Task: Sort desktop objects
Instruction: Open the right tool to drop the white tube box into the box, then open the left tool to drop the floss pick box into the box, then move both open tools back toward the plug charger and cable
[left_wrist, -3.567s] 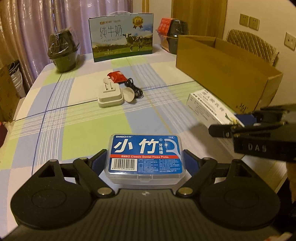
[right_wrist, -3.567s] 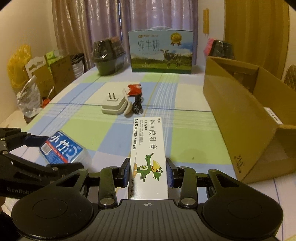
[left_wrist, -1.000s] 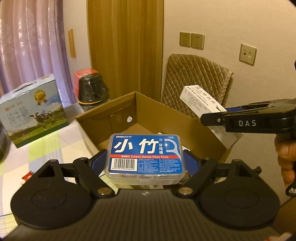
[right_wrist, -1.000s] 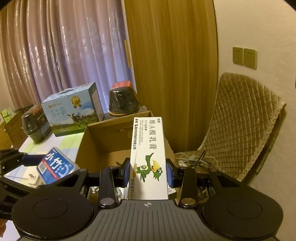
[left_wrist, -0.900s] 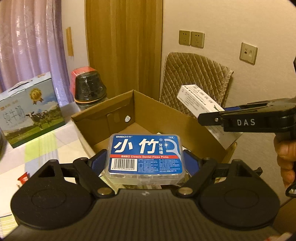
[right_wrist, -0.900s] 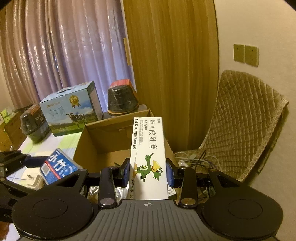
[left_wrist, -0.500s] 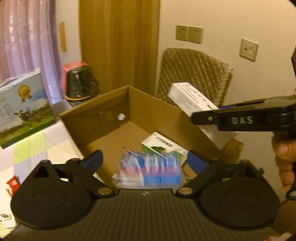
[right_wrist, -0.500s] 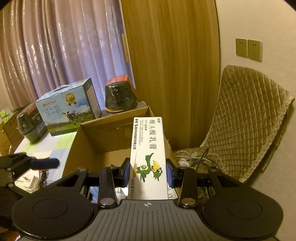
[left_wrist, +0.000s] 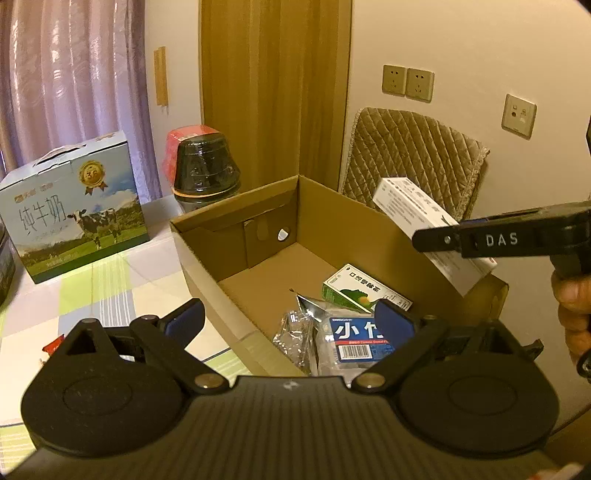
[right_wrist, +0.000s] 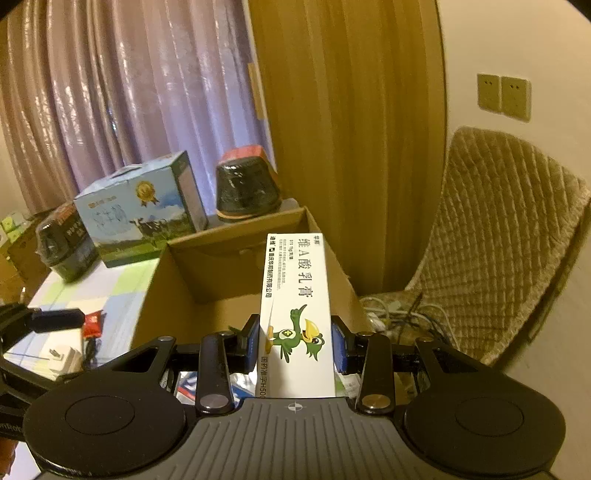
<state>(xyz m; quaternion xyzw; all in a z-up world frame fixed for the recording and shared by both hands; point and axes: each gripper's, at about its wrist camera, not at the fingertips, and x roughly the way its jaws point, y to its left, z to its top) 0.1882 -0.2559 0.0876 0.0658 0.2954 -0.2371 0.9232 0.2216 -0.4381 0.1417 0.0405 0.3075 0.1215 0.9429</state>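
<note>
Blue-padded fingers (left_wrist: 183, 320) of the left gripper (left_wrist: 290, 317) stand spread wide with nothing between them, poised over the near corner of an open brown corrugated cardboard box (left_wrist: 236, 280) that sits on a table covered in a smooth checked cloth of pale green, blue and cream (left_wrist: 107, 280). Inside the box, on its flat cardboard floor, lies a clear hard-plastic dental floss pick case with a glossy blue label (left_wrist: 354, 338), flat and label up, partly hidden behind the gripper's right finger. Just beside it are a crinkled silvery foil wrapper (left_wrist: 295, 328) and a small rectangular green and white carton (left_wrist: 364, 290). The right gripper (right_wrist: 294, 341), matte black with ribbed plastic at its base, has its blue pads pressed against the two long sides of a tall white cardboard ointment box printed with a green cartoon bird (right_wrist: 297, 314), holding it upright above the far side of the open box. A person's hand (left_wrist: 574, 314) shows at the right edge, wrapped around that gripper's handle. On the table behind the box stand a glossy blue milk carton case with a carry handle and a cow picture (left_wrist: 74, 206) and a black tapered bowl sealed in shiny film (left_wrist: 205, 171). Against the cream wall is a chair draped in quilted tan fabric (left_wrist: 413, 155).
</note>
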